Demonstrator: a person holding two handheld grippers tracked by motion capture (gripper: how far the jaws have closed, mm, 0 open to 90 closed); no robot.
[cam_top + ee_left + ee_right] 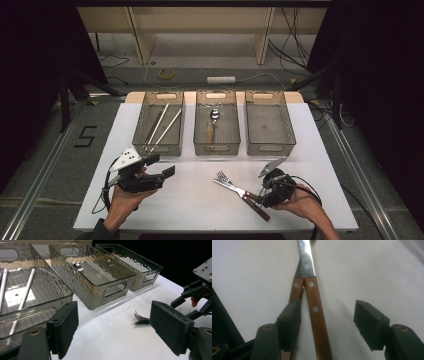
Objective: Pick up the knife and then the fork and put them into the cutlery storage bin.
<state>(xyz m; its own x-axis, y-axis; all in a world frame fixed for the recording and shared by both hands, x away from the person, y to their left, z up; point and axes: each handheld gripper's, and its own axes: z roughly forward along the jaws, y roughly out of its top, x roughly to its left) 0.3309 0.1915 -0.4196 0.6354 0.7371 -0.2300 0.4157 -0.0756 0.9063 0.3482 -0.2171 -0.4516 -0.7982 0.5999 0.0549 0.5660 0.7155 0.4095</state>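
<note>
Three see-through bins [215,123] sit in a row. The left one holds white sticks [161,126], maybe chopsticks. The middle one holds a spoon [213,121].

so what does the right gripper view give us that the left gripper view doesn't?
Right gripper view: two wooden riveted handles lying crossed on the white table, steel shanks above them. The right gripper stands open, one handle between its jaws and the other partly behind one jaw; the pads don't press either.

Left gripper view: three clear ribbed plastic bins, white chopsticks in the nearest, a steel spoon in the middle one, and the open left gripper.

Shared: the white table and the fork, seen by its handle in one, its tines in the other.
</note>
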